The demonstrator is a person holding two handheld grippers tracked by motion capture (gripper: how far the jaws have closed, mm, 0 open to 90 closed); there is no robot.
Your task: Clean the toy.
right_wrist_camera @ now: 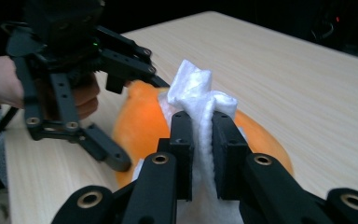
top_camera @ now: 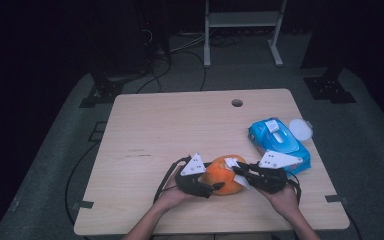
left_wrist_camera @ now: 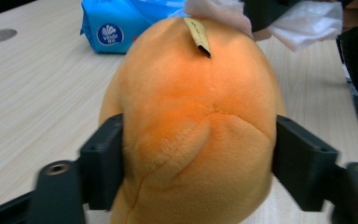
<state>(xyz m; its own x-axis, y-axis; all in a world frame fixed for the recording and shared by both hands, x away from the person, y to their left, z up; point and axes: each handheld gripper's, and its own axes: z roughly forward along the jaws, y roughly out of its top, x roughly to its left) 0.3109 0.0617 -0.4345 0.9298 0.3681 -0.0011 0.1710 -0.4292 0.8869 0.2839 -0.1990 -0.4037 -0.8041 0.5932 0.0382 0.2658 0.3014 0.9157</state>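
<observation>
Left gripper (left_wrist_camera: 193, 163) clamped on both flanks of orange plush toy (left_wrist_camera: 191, 121) lying at near table (top_camera: 180, 125) edge, right gripper (right_wrist_camera: 200, 140) pinched shut on white wipe (right_wrist_camera: 198, 100) against toy's top, blue wipes pack (top_camera: 277, 142) just beyond.

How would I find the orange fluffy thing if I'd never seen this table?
Look at the near edge of the wooden table, where two hands reach in. Between them lies the plush toy, squeezed by the left hand-held gripper, with the right hand-held gripper pressing a white wipe on top. It is round, furry and orange, unlike the blue wipes pack behind it.
</observation>
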